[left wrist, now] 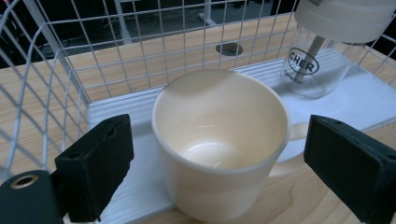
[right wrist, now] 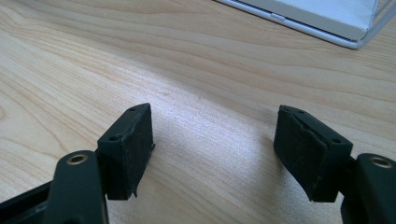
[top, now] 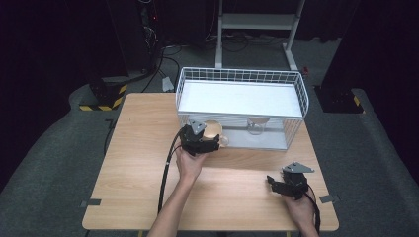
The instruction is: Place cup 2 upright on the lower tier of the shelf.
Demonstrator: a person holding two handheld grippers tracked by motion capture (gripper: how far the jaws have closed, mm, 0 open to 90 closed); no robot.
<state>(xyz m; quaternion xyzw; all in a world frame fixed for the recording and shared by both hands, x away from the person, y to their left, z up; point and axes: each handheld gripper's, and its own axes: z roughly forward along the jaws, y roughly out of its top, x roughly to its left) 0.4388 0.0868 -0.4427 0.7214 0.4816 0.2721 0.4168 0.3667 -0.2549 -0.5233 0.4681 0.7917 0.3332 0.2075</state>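
A cream mug (left wrist: 219,154) stands upright at the open front of a white wire basket (top: 237,74), its handle (left wrist: 292,151) turned to the right in the left gripper view. My left gripper (left wrist: 219,126) has a black jaw on each side of the mug with a gap on both sides, so it is open. From above, that gripper (top: 210,145) sits just in front of the mug (top: 213,129). My right gripper (right wrist: 215,126) hovers low over bare wood, open, with nothing between its jaws. In the high view the right gripper (top: 272,181) is at the table's near right.
A clear glass jar (left wrist: 317,65) with a white lid stands deeper in the basket, right of the mug; from above the jar (top: 257,126) is under a white shelf (top: 239,96). The wooden table (top: 143,163) ends close to my right hand. A metal stand (top: 257,22) is on the floor beyond.
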